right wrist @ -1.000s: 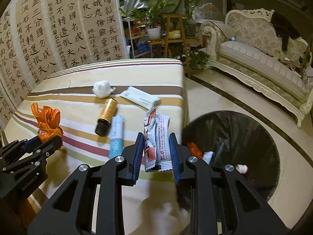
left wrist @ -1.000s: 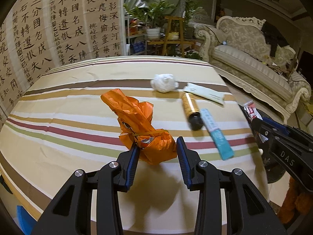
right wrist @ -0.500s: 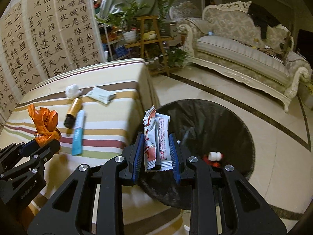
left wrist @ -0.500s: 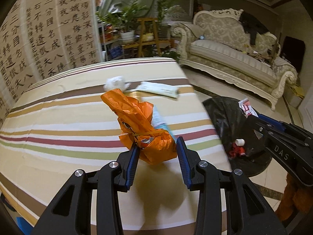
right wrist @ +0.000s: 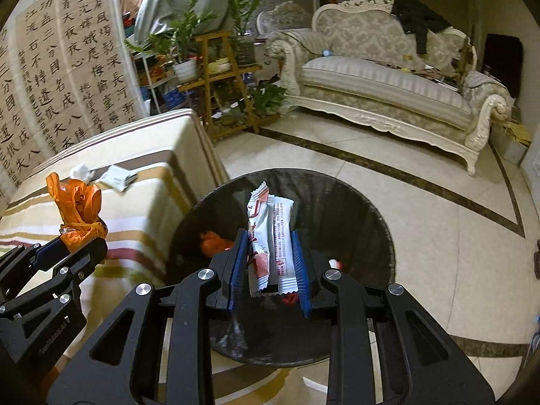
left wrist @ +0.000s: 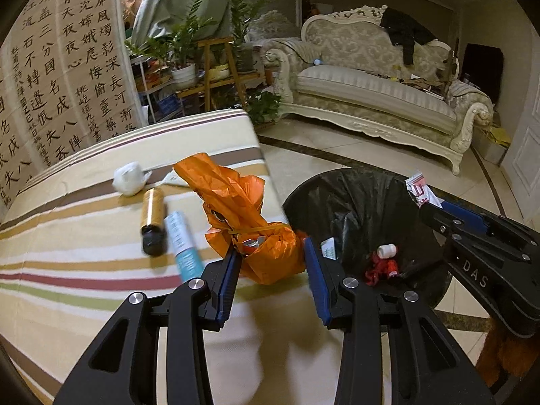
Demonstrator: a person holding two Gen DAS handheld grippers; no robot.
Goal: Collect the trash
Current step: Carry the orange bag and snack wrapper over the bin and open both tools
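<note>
Right gripper point(right wrist: 270, 266): fingers clenched on wrapper point(right wrist: 271, 236), bin point(right wrist: 371, 222) beyond. Left gripper point(left wrist: 273, 276): grasping orange bag point(left wrist: 249, 222) short of bin; early release spills onto worktop point(left wrist: 67, 236).

Trash bin point(right wrist: 354, 202) mouth is open from above, beneath the right gripper point(right wrist: 270, 263); the striped surface point(left wrist: 84, 236) edge borders it at left; bare floor point(right wrist: 455, 253) at right

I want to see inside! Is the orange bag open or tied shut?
Tied shut. A thin band cinches the orange bag at its neck, just above where the left tongs hold it.
</note>
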